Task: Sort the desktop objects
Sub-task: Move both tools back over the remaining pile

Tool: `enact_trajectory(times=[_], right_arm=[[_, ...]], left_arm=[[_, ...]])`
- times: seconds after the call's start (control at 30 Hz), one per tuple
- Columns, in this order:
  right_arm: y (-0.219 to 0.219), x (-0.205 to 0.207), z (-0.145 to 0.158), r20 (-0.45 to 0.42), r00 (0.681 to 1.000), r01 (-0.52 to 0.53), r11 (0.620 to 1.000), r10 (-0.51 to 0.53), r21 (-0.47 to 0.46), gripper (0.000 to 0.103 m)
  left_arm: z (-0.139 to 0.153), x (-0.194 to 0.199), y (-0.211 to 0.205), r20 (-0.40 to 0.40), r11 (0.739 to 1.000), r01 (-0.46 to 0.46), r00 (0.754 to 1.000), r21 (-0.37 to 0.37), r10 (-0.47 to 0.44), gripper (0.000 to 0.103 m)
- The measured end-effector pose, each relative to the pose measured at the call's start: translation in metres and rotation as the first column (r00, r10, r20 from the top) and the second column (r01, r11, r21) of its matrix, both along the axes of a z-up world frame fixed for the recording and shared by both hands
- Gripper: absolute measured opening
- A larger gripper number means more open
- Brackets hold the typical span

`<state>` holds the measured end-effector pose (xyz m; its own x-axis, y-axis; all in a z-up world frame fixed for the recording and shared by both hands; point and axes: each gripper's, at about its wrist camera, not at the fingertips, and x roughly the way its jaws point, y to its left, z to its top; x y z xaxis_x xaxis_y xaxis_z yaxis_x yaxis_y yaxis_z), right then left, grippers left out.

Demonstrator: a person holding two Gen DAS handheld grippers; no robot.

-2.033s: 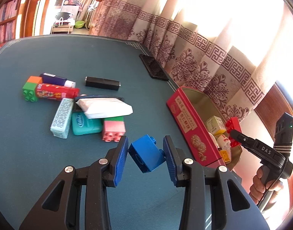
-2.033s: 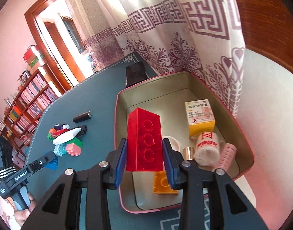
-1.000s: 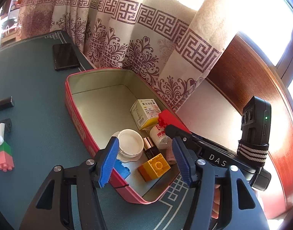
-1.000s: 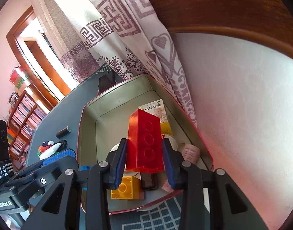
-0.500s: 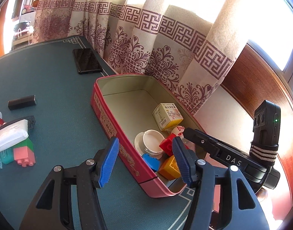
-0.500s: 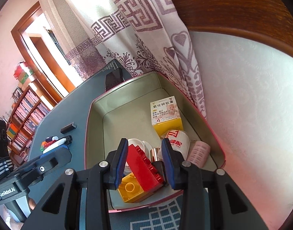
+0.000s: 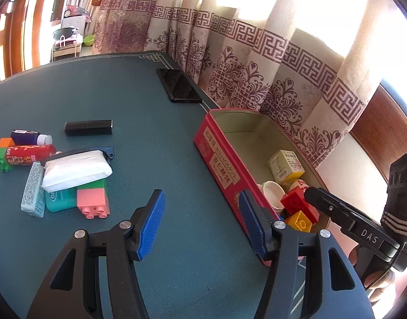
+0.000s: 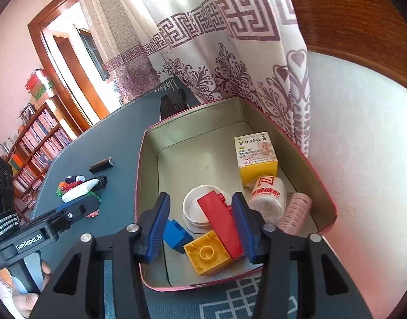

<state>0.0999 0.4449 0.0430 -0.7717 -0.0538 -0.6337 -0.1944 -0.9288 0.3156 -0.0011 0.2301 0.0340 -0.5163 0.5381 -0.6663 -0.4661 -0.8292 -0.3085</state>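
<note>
So the red brick [image 8: 220, 222] we'd been pinching had dropped into the red tin [image 8: 320, 186], leaning on the yellow brick [image 8: 207, 255]. Our right gripper [image 8: 200, 226] was spreading, pads clear of it; the left gripper [image 7: 203, 223] hung spread and empty over the table [image 7: 150, 101].

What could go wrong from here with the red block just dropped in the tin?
1. The red block lies tilted on the yellow block and white lid, beside one pad of the opening right gripper; lifting away could snag or topple it.
2. The left gripper sits open near the tin wall and might bump it.
</note>
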Motion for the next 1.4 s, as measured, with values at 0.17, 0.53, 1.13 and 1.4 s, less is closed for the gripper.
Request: enact_trajectory(times=[0.17,0.53,1.13,1.4], right_arm=[[-0.015,0.002,0.004,-0.017,1.000,-0.024,0.999,0.024,0.033,0.073],[-0.056,-0.004,0.003,-0.008,0.992,-0.121,0.990,0.122,0.077,0.080],[-0.134,-0.016,-0.004,0.030,0.947,-0.321,0.933,0.320,0.162,0.081],[-0.160,-0.027,-0.003,0.041,0.922,-0.385,0.907,0.384,0.168,0.081]], left_arm=[[0.002,-0.006,-0.034,-0.010,0.997,-0.072,0.997,0.022,0.072,0.061],[-0.020,-0.021,-0.128,0.019,0.957,-0.290,0.957,0.005,0.290,0.061],[-0.044,-0.054,-0.137,0.058,0.938,-0.306,0.946,-0.160,0.319,0.061],[-0.051,-0.067,-0.136,0.076,0.938,-0.284,0.950,-0.200,0.304,0.061]])
